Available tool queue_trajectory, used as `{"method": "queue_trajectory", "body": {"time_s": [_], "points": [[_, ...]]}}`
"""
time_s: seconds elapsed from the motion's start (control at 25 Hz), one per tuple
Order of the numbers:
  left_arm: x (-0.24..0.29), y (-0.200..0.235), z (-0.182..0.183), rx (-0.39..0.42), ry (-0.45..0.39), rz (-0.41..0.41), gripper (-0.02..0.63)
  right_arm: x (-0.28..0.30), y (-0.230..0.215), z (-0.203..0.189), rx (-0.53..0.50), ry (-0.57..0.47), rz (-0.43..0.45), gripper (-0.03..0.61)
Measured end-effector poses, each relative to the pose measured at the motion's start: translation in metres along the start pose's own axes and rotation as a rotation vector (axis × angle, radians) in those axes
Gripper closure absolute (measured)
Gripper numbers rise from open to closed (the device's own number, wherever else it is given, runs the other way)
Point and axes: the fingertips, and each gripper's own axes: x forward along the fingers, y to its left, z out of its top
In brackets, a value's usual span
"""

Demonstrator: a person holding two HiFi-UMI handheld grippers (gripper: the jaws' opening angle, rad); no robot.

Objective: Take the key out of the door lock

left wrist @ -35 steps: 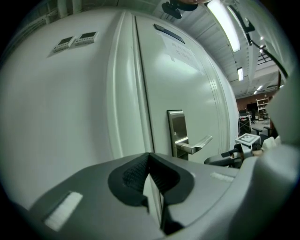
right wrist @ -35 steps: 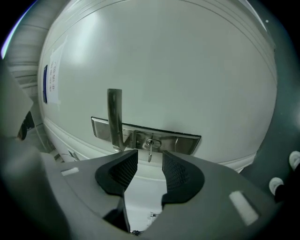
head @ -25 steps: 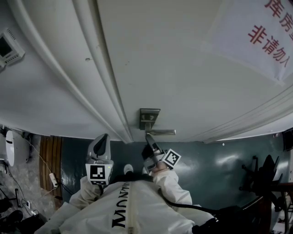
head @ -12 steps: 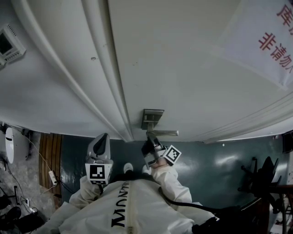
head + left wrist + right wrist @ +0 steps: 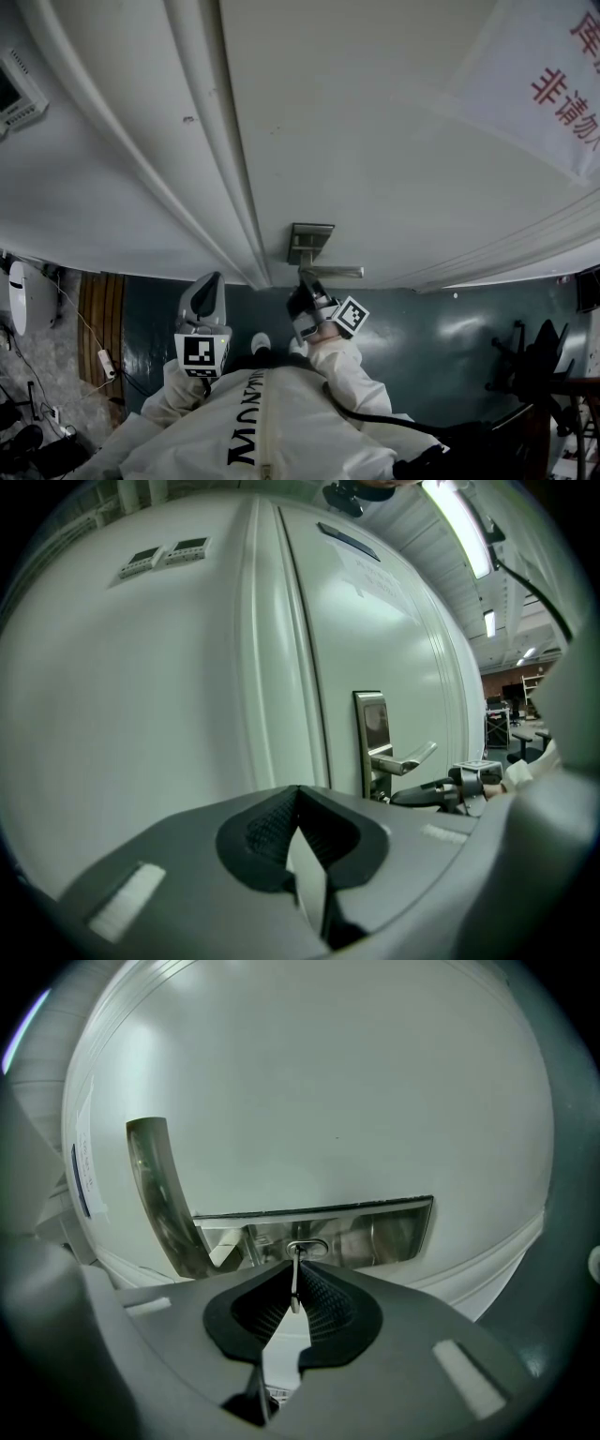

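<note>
We take this for a large workshop or storage hall, not a home. A plain white door (image 5: pixel 375 141) bears a paper notice (image 5: pixel 553 84) in red characters. Control panels (image 5: pixel 173 555) sit on the wall, long strip lights (image 5: pixel 459 522) run overhead, and chairs (image 5: pixel 539 361) stand on a dark green floor (image 5: pixel 441 347).

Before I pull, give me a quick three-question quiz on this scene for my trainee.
1. What is between the right gripper's jaws? A handle, B key, C nothing.
2. True or false: the left gripper touches the door.
3. Is the key out of the lock?
Key: 1 B; the jaws are closing on it. 2 False. 3 No, it sits in the lock.
</note>
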Motion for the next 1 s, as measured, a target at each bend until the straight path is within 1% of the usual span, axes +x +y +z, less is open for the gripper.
{"method": "queue_trajectory", "body": {"time_s": [0.76, 0.88, 1.0], "points": [[0.000, -0.012, -0.001, 0.018, 0.002, -0.021, 0.614, -0.004, 0.003, -0.002, -0.035, 0.003, -0.007, 0.555], [-0.002, -0.011, -0.003, 0.018, 0.005, -0.020, 0.614, -0.020, 0.004, -0.013, -0.032, 0.010, 0.008, 0.557], [0.000, -0.009, -0.005, 0.014, 0.009, -0.021, 0.614, -0.039, -0.003, -0.019, -0.039, 0.010, -0.007, 0.557]]}}
